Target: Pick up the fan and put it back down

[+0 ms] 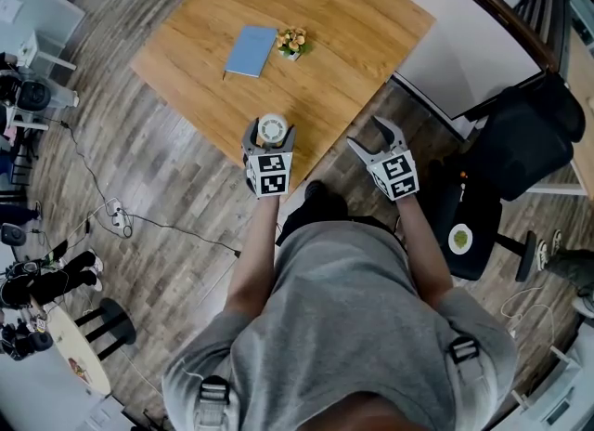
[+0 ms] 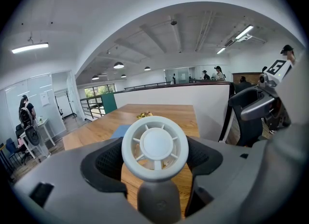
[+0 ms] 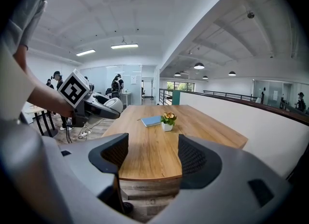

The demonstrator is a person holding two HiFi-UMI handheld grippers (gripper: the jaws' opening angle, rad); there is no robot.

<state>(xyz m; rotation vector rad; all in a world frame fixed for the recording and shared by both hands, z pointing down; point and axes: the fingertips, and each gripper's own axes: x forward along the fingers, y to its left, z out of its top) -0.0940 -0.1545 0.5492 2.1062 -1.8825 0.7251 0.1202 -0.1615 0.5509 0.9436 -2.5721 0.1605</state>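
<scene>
Wood-plank flooring (image 1: pixel 158 160) spreads below the person, whose grey T-shirt (image 1: pixel 353 318) fills the bottom of the head view. Both forearms reach forward to the near corner of the light-brown wooden table (image 1: pixel 353 30).

The left gripper (image 1: pixel 270 132) is clamped on the small round white plastic fan with a dark grey stem (image 2: pixel 154 146). Its textured pads press against the fan from both sides, with the stem running down between them and the spoked face turned towards the gripper's camera. The fan stands upright over the table's near edge. No view shows whether its base touches the wood.

The right gripper (image 1: pixel 371 137) hangs just off the table corner, beside the left one and apart from it. Its jaws are spread wide with only table and floor showing between them (image 3: pixel 149 153).

Farther along the tabletop lie a flat light-blue book (image 1: pixel 251 51) and, just beside it, a small white pot of orange and yellow flowers (image 1: pixel 292 43). Beyond the table's right side stands a white partition wall (image 1: pixel 464 48), with a black office chair (image 1: pixel 520 141) near it.
</scene>
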